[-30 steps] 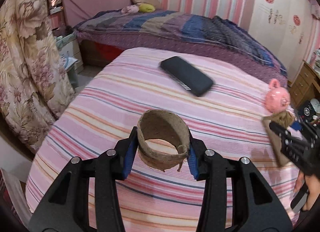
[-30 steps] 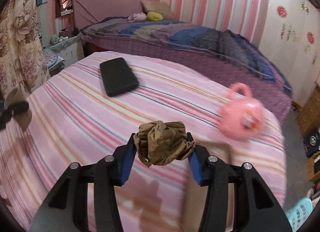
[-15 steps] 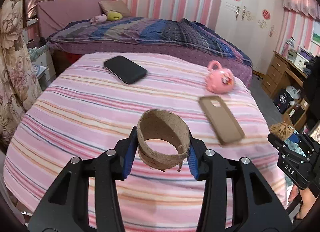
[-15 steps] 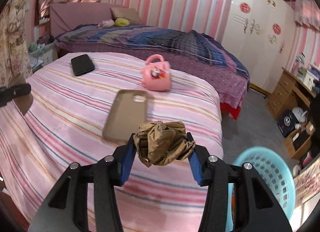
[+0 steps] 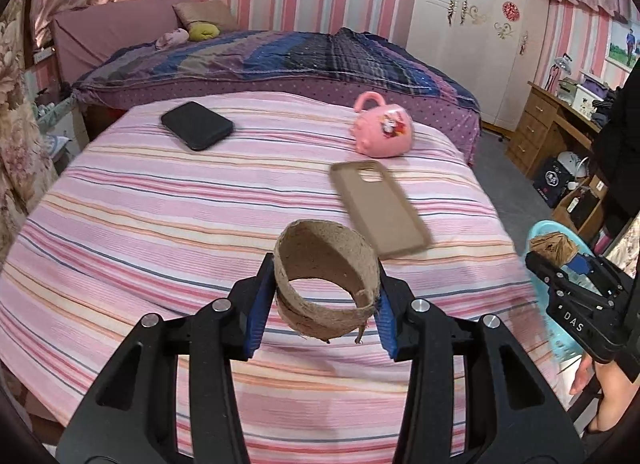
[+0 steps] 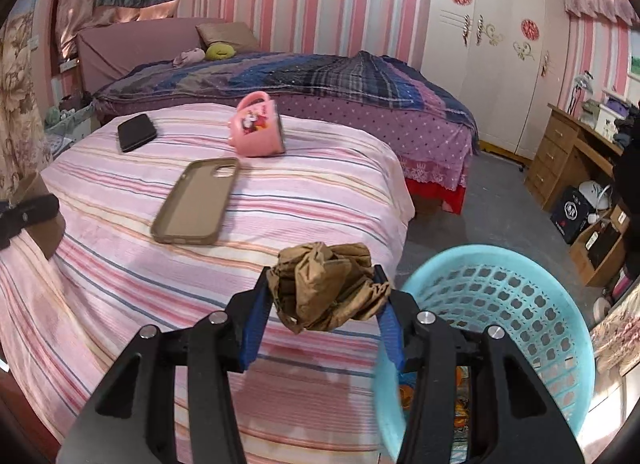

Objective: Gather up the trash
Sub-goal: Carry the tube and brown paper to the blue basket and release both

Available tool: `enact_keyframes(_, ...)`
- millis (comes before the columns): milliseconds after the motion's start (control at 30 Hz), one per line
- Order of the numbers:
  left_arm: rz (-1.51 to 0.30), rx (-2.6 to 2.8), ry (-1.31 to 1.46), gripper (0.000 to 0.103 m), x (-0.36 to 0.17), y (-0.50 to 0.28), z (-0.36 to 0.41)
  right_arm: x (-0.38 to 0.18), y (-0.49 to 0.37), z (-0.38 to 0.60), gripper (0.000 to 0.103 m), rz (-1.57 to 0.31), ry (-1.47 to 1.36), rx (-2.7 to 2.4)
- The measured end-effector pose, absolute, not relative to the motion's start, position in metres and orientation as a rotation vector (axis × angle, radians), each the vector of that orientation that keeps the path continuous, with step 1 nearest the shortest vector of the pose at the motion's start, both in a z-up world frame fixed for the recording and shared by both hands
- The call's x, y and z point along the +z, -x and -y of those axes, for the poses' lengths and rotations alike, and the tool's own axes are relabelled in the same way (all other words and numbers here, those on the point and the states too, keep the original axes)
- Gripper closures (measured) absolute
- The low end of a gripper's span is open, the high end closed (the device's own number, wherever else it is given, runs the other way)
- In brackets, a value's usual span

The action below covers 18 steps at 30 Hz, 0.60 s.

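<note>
On the pink striped bed [image 6: 320, 191]: black phone [image 6: 136, 132] far left, pink mug [image 6: 258, 131] right of it, tan phone case [image 6: 196, 201] nearer; perforated blue plastic basket [image 6: 520, 304] stands right of the bed.

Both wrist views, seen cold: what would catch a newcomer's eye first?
Each gripper carries trash above the pink striped bedspread: the left gripper clamps a torn cardboard ring, the right gripper a crumpled brown paper wad. A light blue plastic basket waits on the floor beside the bed. A pink mug, tan phone case and black phone lie on the spread.
</note>
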State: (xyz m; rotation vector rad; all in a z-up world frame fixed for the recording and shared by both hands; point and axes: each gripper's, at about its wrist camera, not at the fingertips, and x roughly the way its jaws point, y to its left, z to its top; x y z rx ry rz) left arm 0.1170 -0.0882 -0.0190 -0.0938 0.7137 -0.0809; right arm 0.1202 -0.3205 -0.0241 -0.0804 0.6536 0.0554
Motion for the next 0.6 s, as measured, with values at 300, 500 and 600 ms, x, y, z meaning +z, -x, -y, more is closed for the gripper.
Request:
enact_keyframes(300,-0.680,-0.174,0.066,0.059,-0.023,-0.126,0.158,-0.016,-0.114,0.383,0.054,-0.632,0.065,-0.059)
enact_keyframes(500,-0.676,-0.269,0.044,0.059,-0.028,-0.133,0.206,-0.016,-0.099,0.441,0.054,-0.627,0.058,-0.231)
enact_keyframes(600,-0.667,-0.324,0.019,0.059,-0.030,-0.135,0.237,-0.016,-0.094,0.463,0.054,-0.630,0.034,-0.264)
